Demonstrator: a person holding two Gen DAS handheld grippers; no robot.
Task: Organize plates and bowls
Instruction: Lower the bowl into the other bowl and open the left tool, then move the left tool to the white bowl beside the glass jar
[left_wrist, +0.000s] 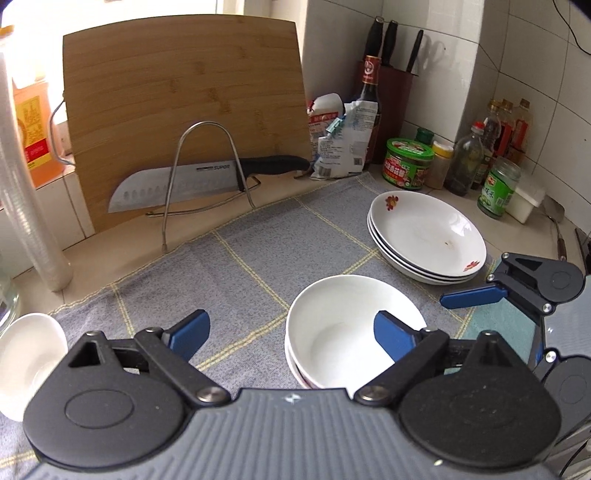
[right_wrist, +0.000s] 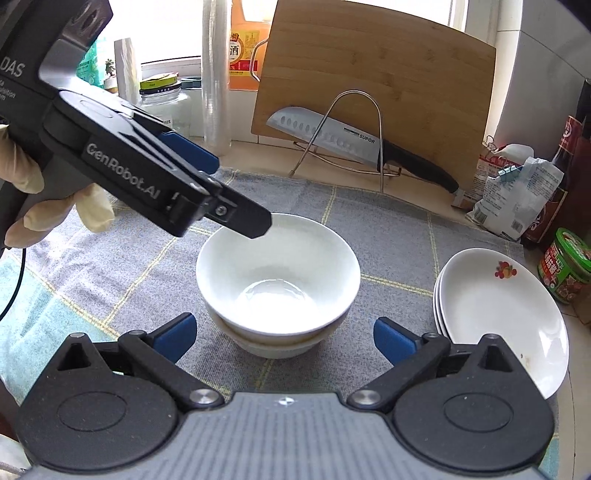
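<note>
A stack of white bowls (left_wrist: 340, 332) (right_wrist: 277, 280) sits on the grey checked cloth (left_wrist: 258, 266). A stack of three white flowered plates (left_wrist: 428, 236) (right_wrist: 502, 314) lies to its right. A single small white bowl (left_wrist: 26, 362) stands at the cloth's left edge. My left gripper (left_wrist: 291, 332) is open and empty, its right finger over the bowl stack's rim; it also shows in the right wrist view (right_wrist: 236, 192). My right gripper (right_wrist: 284, 336) is open and empty, just short of the bowl stack; it also shows in the left wrist view (left_wrist: 472, 295).
A bamboo cutting board (left_wrist: 184, 110) with a knife (left_wrist: 207, 177) in a wire rack stands at the back. Jars, bottles and packets (left_wrist: 410, 158) crowd the back right corner. A roll of plastic cups (left_wrist: 26, 206) leans at the left.
</note>
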